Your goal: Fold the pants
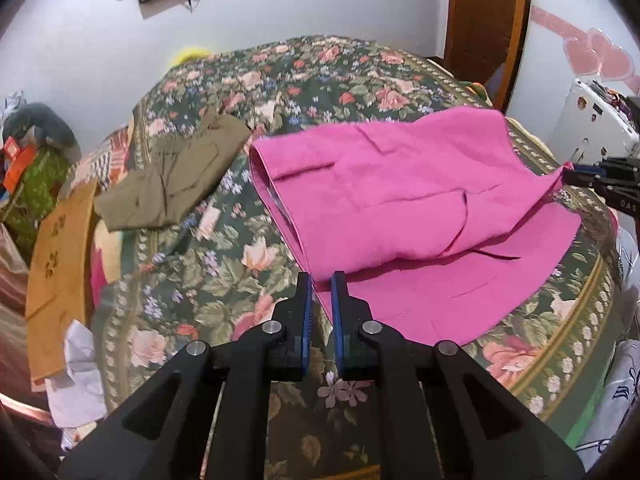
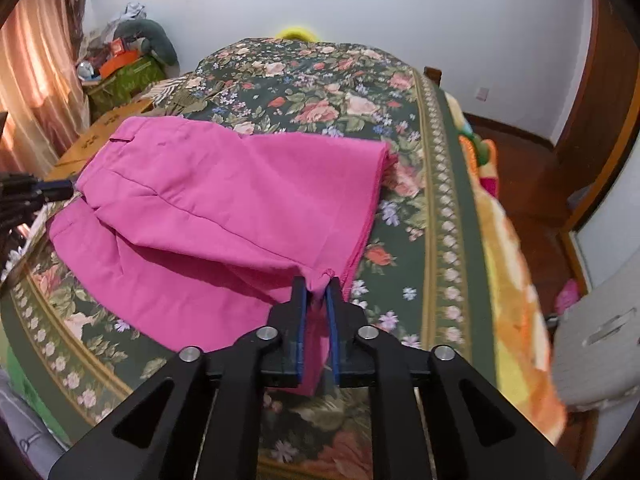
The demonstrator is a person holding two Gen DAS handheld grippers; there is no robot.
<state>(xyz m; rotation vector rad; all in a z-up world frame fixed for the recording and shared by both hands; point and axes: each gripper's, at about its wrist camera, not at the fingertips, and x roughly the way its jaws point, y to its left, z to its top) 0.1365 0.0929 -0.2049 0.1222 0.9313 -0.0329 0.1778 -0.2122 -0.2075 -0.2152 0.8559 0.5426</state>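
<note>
The pink pants lie half-folded on the floral bed, soft, light and prone to sagging. The left hand-held gripper pinches the waist edge; the right hand-held gripper clamps a hem corner. Corners and seams likely give the surest hold.

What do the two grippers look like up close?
The left gripper and the right gripper look alike: matte black angular linkage arms with triangular cut-outs, round silver pivot pins, and straight black fingers lined with blue pads. No cables or sleeves show.
</note>
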